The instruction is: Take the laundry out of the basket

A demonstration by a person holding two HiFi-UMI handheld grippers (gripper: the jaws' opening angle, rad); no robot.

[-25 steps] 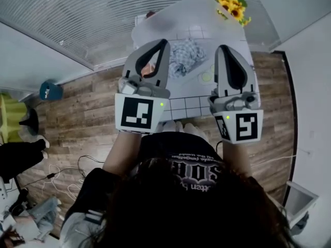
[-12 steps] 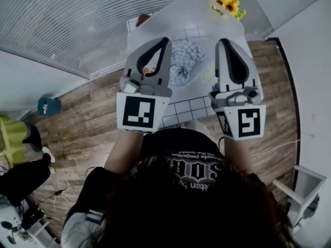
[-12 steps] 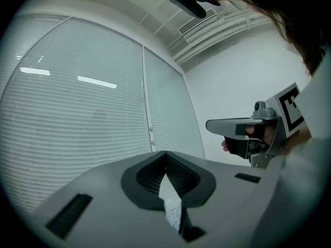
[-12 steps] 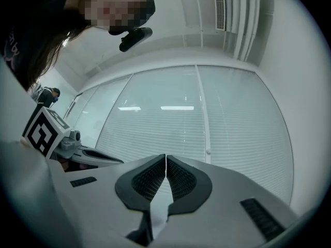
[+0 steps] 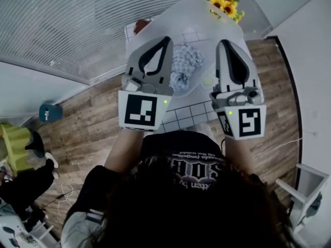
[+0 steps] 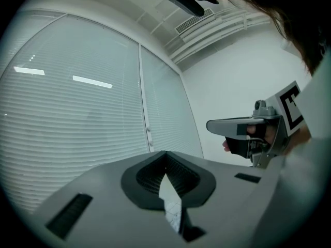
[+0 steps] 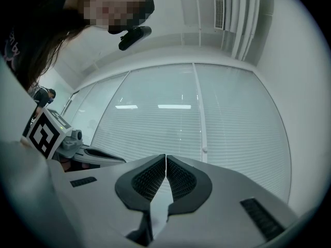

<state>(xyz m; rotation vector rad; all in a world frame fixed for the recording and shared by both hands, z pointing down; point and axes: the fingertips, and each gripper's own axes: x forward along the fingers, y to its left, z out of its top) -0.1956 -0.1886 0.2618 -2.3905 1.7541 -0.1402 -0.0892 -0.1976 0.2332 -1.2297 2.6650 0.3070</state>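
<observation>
- Clenched and empty on both sides: left gripper and right gripper, jaws together, only window blinds beyond them in the gripper views.
- Checked laundry bunched on the white table, ahead and well below, showing in the gap between the two grippers; basket rim too faint to make out.
- Long axis of the bundle running roughly away from the person.
- Seemingly a little nearer the left gripper; likely calls for tipping down and opening before any grasp.
</observation>
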